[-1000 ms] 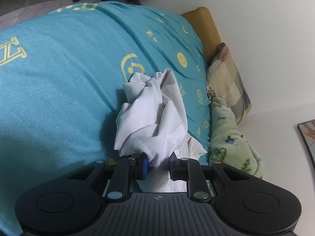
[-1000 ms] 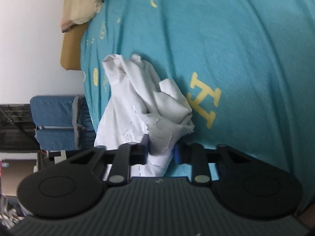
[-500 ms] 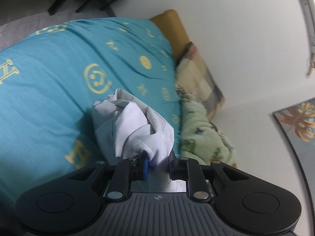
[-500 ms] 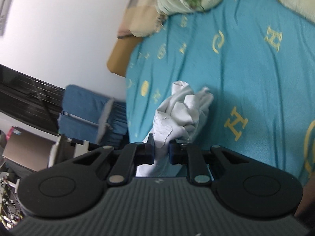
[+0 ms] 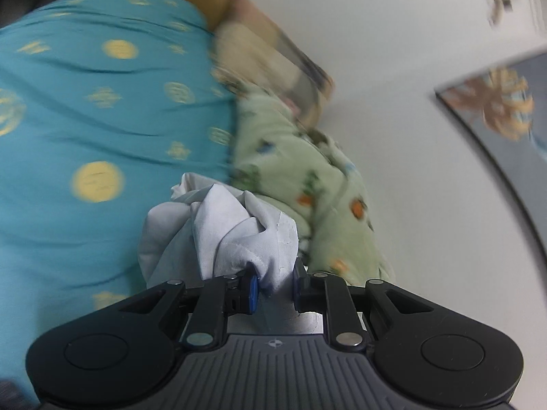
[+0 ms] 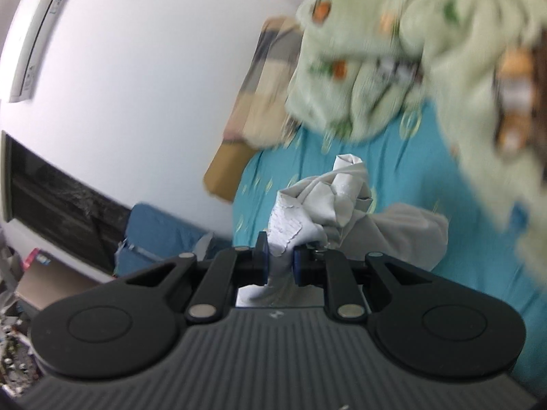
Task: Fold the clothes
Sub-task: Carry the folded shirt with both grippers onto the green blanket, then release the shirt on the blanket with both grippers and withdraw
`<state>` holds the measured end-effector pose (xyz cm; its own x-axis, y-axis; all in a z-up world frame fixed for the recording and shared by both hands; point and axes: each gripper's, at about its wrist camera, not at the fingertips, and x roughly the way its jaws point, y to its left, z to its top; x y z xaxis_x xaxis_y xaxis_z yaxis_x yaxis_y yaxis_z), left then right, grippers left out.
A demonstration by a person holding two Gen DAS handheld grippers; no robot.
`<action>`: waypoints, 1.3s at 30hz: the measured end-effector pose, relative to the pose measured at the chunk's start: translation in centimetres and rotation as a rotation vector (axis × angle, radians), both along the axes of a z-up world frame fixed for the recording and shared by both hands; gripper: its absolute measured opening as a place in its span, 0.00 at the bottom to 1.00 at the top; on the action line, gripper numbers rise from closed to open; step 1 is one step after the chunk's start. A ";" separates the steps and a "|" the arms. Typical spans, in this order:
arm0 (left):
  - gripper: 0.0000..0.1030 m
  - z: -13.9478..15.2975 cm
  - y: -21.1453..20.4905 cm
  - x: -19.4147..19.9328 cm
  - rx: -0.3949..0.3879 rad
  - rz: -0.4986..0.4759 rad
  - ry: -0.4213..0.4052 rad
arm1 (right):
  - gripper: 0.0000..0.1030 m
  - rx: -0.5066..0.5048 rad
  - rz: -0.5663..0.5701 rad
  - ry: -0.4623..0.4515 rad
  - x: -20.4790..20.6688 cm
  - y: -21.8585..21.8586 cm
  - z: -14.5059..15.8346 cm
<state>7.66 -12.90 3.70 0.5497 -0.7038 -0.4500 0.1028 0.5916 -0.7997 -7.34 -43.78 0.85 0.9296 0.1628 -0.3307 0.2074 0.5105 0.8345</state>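
A crumpled white garment (image 5: pixel 222 235) hangs bunched from both grippers above the teal bed cover (image 5: pixel 85 119). My left gripper (image 5: pixel 273 287) is shut on a fold of it, the cloth pinched between the blue pads. My right gripper (image 6: pixel 280 263) is shut on another edge of the same white garment (image 6: pixel 321 205), where a cracked white print shows. The rest of the garment droops towards the bed in the right wrist view. Both views are motion-blurred.
A green patterned blanket (image 5: pixel 301 177) and a plaid pillow (image 5: pixel 273 58) lie at the head of the bed by the white wall (image 5: pixel 393 68). A framed picture (image 5: pixel 506 109) hangs there. A blue folded chair (image 6: pixel 160 235) and an air conditioner (image 6: pixel 37 30) show on the right wrist side.
Both grippers have lifted the white garment off the bed and swung towards the head of the bed; the blanket and wall now fill more of both views.
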 end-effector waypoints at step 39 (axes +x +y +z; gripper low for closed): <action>1.00 2.6 -24.6 -3.8 0.400 -0.440 -0.642 | 0.89 -0.520 -0.353 0.162 -6.4 -13.8 3.5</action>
<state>3.88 -37.49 6.32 0.4972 -0.7671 -0.4054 0.7469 0.6162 -0.2500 -13.74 -57.54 4.33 0.8296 -0.3623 -0.4248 0.5392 0.7175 0.4410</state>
